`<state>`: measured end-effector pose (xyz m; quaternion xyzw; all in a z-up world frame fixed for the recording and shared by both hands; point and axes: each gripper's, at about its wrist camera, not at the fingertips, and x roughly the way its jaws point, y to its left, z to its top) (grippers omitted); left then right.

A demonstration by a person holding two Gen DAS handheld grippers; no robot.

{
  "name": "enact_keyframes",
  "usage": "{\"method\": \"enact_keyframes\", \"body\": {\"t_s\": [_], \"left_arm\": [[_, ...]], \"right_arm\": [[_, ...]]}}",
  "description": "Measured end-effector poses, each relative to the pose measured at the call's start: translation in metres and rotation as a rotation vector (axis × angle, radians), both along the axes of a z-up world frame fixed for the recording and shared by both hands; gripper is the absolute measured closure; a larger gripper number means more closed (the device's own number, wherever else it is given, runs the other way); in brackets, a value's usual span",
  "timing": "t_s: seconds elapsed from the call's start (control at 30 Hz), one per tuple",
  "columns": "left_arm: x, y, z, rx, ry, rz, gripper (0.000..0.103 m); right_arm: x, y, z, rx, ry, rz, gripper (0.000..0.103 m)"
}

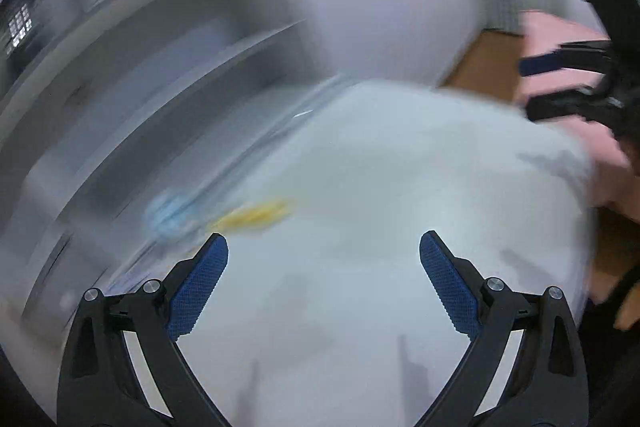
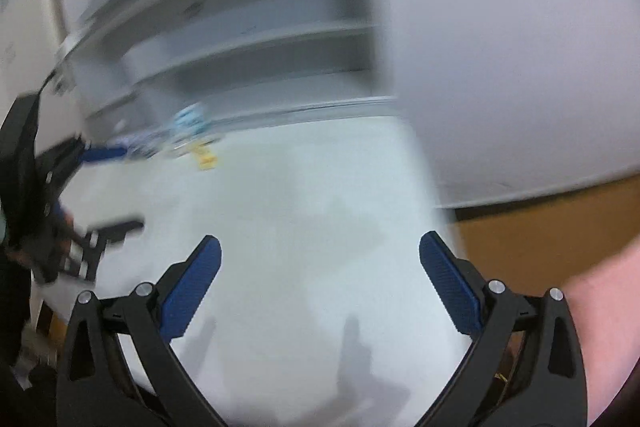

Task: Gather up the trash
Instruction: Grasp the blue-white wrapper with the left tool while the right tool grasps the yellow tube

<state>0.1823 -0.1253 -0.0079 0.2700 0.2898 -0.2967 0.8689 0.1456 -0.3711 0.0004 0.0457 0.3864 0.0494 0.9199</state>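
Left gripper (image 1: 324,283): jaws spread wide, nothing between the blue pads (image 1: 198,287), hanging over the white table (image 1: 360,187); also seen at the left edge of the right wrist view.
Right gripper (image 2: 320,283): likewise wide apart and empty, over the near part of the same table.
Trash, yellow: small yellow scrap (image 1: 256,215) lying on the tabletop towards the far edge, just ahead and left of the left gripper; sharper in the right wrist view (image 2: 206,159).
Trash, blue-white: crumpled blue-and-white item (image 1: 168,213) just beside the yellow scrap, close to the table's back edge; too blurred to name.
Background: grey shelving (image 2: 260,39) behind the table, white wall (image 2: 500,47) to the right, brown floor (image 2: 540,227) past the table's right side.
Image quality: heavy motion blur in both views, fine detail unreadable.
Step in hand: judged as reaching for the trash pieces; nothing picked up yet.
How to do it well: left gripper looks nearest, so lead with it; slow down before contact, come in low with the pads straddling one piece, and pinch flat against the tabletop since the scrap looks thin.
Risk: nudging a piece off the back edge towards the shelving.
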Motion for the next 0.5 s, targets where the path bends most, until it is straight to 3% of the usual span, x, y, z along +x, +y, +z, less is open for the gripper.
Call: {"method": "enact_keyframes", "body": {"t_s": [0.07, 0.17, 0.33, 0.43, 0.5], "left_arm": [[0.025, 0.051, -0.002, 0.009, 0.000, 0.107, 0.009], [0.050, 0.105, -0.004, 0.016, -0.017, 0.184, 0.009], [0.093, 0.146, -0.007, 0.027, -0.025, 0.206, 0.009], [0.116, 0.152, -0.014, 0.017, -0.005, 0.160, 0.009], [0.128, 0.155, -0.021, 0.012, 0.021, 0.137, 0.009]], "right_arm": [[0.044, 0.047, -0.013, -0.018, 0.049, 0.114, 0.007], [0.099, 0.105, -0.032, -0.075, 0.108, 0.241, 0.007], [0.169, 0.160, -0.062, -0.180, 0.178, 0.345, 0.007], [0.194, 0.167, -0.073, -0.208, 0.208, 0.348, 0.007], [0.206, 0.165, -0.074, -0.176, 0.214, 0.339, 0.008]]}}
